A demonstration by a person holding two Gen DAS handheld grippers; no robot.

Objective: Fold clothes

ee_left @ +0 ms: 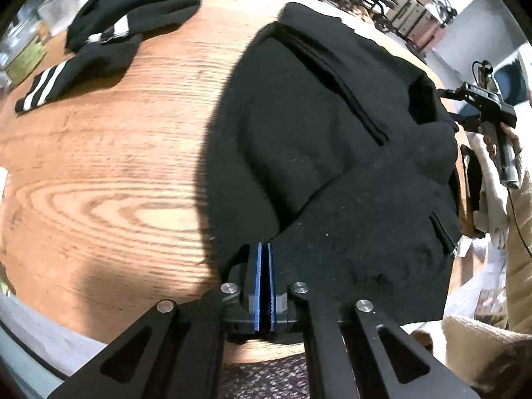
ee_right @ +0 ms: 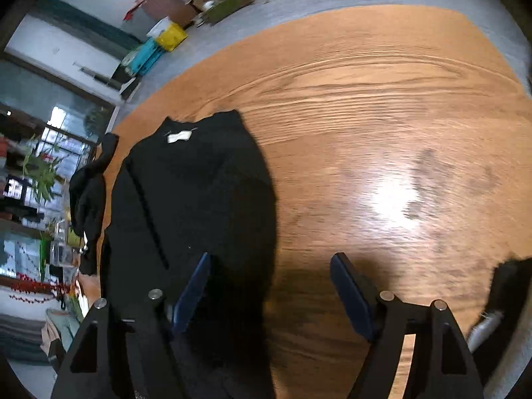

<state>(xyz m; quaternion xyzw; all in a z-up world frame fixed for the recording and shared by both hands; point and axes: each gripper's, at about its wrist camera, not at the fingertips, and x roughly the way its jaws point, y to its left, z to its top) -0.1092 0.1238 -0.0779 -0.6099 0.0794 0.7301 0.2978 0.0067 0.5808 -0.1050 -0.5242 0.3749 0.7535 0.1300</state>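
Black garment [ee_left: 332,153] lies partly folded on the wooden table [ee_left: 116,183], a flap doubled over near the camera. Left gripper [ee_left: 265,249]: blue pads pinched together on the garment's near edge, fabric caught between them. Right gripper [ee_right: 271,259]: jaws wide apart, nothing between them, 1 finger over the garment [ee_right: 186,206], the other over bare table [ee_right: 382,116]. White label [ee_right: 179,137] at the far end. A 2nd black piece with white stripes [ee_left: 109,36] sits crumpled, well apart. Cardboard boxes [ee_right: 173,6] on the floor; contents too blurred to tell. Dark thing [ee_right: 512,282] at the right edge, cut off.
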